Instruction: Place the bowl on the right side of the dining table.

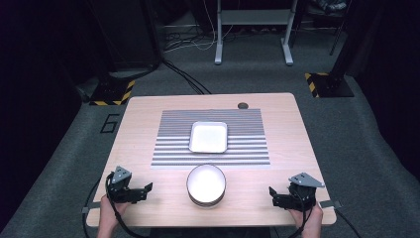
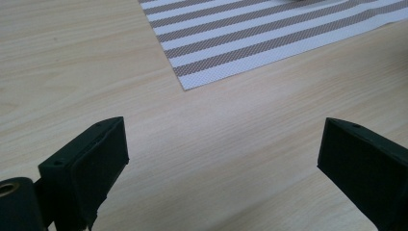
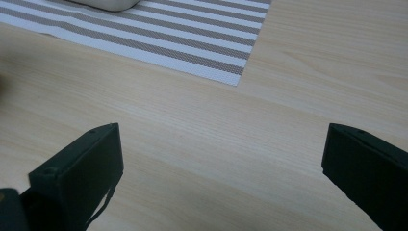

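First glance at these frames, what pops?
The bright white square dish on the striped mat at the table's middle, and the round bowl just off the mat's near edge. The left gripper and right gripper flank the bowl at the near corners, both jaws wide open over bare wood.

On the table (image 1: 148,114): one striped placemat (image 1: 247,134), one square white dish (image 1: 209,137), one round bowl (image 1: 206,184). Handheld grippers: two, a left gripper (image 1: 143,191) and a right gripper (image 1: 275,196), each with two black fingers (image 2: 91,163) set wide apart. On the floor beyond: two black bases edged with yellow-and-black hazard tape (image 1: 111,91).
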A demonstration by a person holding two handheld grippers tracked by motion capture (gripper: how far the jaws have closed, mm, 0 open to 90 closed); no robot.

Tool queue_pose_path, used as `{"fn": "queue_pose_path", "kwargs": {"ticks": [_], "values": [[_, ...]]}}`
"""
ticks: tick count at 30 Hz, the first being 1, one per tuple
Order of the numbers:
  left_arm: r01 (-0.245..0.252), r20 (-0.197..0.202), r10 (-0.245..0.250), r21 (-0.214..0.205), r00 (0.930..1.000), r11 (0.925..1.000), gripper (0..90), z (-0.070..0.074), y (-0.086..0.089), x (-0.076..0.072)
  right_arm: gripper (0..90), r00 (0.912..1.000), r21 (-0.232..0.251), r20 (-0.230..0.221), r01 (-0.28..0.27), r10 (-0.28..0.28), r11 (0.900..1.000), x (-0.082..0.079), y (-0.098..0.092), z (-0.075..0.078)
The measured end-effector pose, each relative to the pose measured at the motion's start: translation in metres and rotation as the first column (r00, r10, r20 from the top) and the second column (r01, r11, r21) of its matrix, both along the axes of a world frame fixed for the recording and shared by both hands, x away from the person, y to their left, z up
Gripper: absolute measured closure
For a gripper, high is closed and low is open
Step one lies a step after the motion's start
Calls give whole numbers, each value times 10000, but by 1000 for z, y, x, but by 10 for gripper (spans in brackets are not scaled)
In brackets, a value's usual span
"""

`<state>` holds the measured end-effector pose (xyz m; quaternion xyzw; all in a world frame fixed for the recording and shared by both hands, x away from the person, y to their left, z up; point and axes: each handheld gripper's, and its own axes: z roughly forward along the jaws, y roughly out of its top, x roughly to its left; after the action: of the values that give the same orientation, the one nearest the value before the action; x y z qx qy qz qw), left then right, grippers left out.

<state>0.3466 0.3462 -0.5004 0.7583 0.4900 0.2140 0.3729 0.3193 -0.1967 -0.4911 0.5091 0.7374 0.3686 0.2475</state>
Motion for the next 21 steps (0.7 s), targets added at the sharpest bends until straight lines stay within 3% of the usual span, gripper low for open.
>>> {"fn": "queue_pose_path", "kwargs": {"ticks": [9, 21], "values": [[421, 158, -422, 77, 9990, 9991, 39, 12, -14, -1, 1, 9988, -289, 68, -480, 482, 9984, 0, 16, 7], [1154, 376, -1156, 92, 9926, 9933, 41, 27, -35, -4, 2, 9913, -502, 213, -1288, 1300, 9904, 0, 44, 16]]}}
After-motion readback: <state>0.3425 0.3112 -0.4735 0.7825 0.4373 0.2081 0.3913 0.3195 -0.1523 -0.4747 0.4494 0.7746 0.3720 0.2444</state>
